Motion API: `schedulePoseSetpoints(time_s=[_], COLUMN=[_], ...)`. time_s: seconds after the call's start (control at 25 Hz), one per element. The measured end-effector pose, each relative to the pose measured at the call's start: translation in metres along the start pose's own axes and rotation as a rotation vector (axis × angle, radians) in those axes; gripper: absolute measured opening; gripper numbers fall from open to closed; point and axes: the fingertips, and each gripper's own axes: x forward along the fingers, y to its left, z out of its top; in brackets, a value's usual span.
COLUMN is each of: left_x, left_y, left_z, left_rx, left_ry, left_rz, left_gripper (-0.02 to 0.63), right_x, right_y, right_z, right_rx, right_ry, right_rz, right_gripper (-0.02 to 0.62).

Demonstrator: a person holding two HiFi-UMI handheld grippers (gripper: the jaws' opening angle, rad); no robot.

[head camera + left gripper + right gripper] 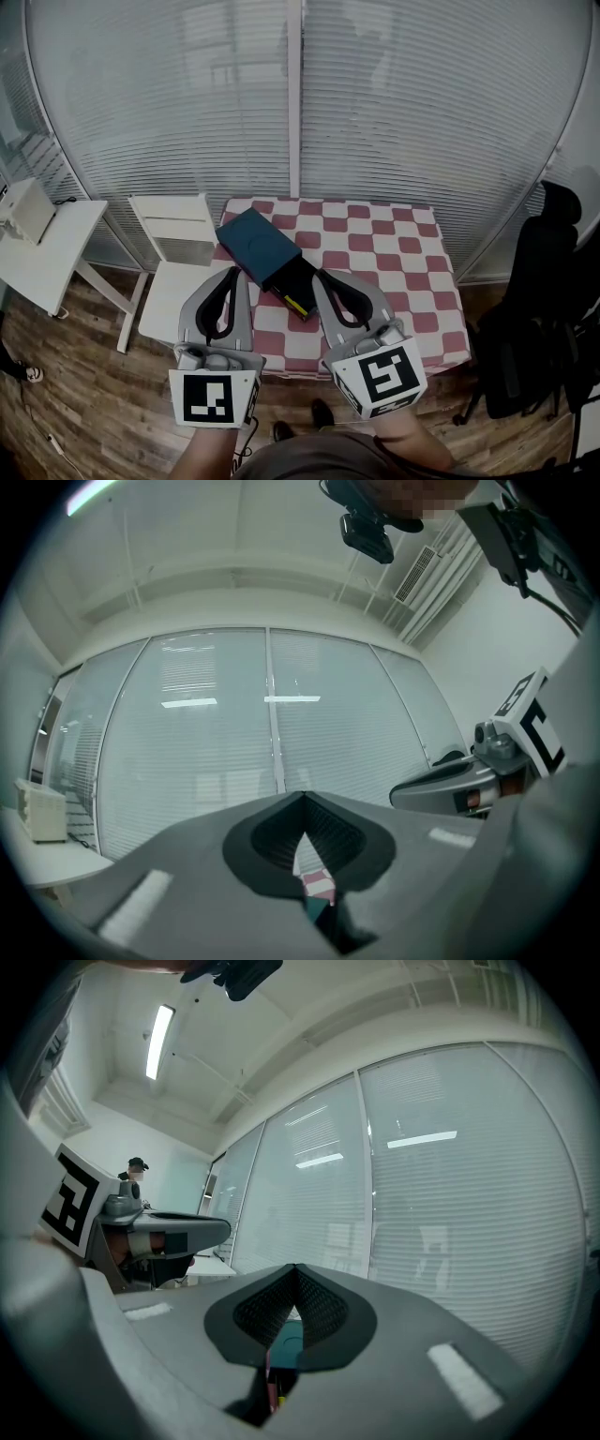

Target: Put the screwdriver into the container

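Observation:
On the red-and-white checked table [394, 253] lies a dark teal container [256, 240] with its black drawer [291, 284] pulled out toward me. A yellow-and-black screwdriver [300, 305] lies in the drawer's near end. My left gripper [234, 272] hovers just left of the drawer, its jaws together with nothing between them. My right gripper [319, 275] hovers just right of the drawer and is also shut and empty. In the left gripper view the left gripper [302, 796] shows a sliver of the checked cloth and teal box below its tips. The right gripper [296, 1267] likewise frames the teal container [286, 1342].
A white chair [176, 251] stands against the table's left side, and a white desk [47, 251] is further left. A black office chair [539, 309] sits to the right. Glass walls with blinds [300, 103] close off the back. The floor is wood.

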Motion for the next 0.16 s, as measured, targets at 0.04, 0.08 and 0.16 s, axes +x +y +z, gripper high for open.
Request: schedulePoseSetpoints(time_s=[0.04,0.08,0.16], left_x=[0.0,0.0,-0.0001], left_y=[-0.0002,-0.0005,-0.0011], left_z=[0.0003,0.0006,0.001], left_rx=[0.0,0.0,0.0], left_ry=[0.0,0.0,0.0], left_rz=[-0.001,-0.001,-0.002], left_gripper=[0.0,0.0,0.0], right_x=[0.0,-0.0001,-0.0002], right_y=[0.0001,0.0002,0.0005], right_z=[0.0001,0.0002,0.0006], right_rx=[0.0,0.001,0.001], right_ry=[0.001,0.002,0.003], right_rz=[0.001,0.002,0.004], right_gripper=[0.023,0.023,0.023])
